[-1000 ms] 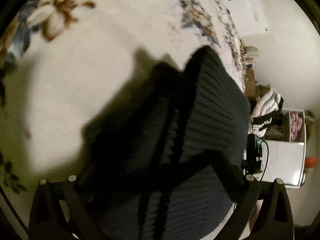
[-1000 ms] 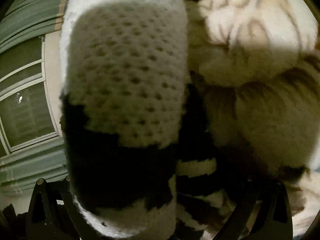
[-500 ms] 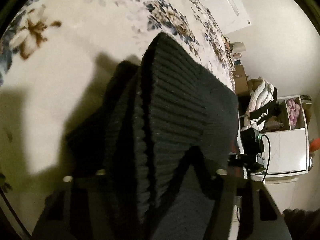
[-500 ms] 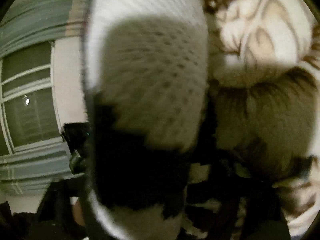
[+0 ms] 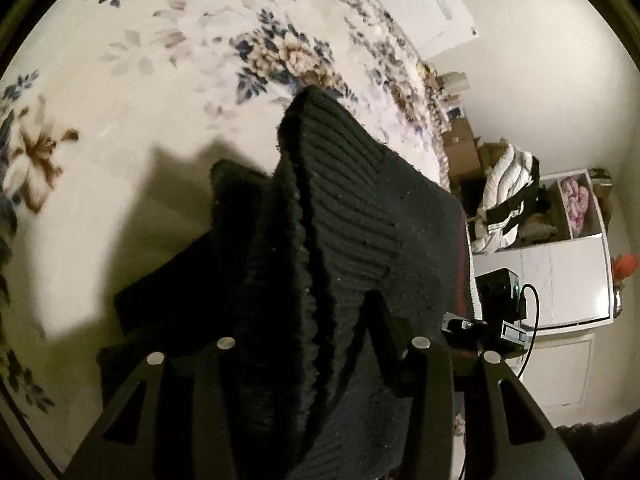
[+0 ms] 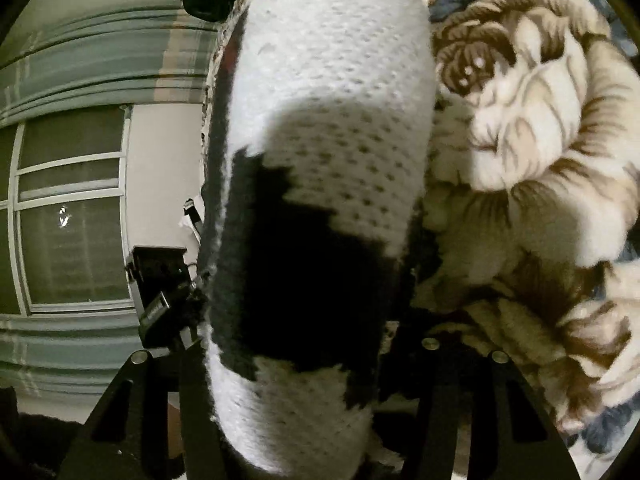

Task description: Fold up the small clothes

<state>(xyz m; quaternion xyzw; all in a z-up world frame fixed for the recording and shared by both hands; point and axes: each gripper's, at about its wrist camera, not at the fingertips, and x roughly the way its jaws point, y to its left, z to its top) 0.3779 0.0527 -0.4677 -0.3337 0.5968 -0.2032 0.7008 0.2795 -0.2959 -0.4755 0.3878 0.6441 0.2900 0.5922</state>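
The sweater [image 5: 360, 240] hangs between the left gripper's [image 5: 304, 344] fingers above the bedspread [image 5: 140, 80]. A shelf [image 5: 576, 216] stands right of the bed. In the right view, the window [image 6: 68, 216] lies left of the garment.

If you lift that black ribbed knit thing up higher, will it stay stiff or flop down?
Probably flop: the black ribbed knit already sags in folds from the left gripper. Likely light and not slippery, since its surface looks fuzzy.

A black ribbed knit [image 5: 352, 240], white-and-black crochet on its other end [image 6: 320, 160], hangs bunched above the bed.
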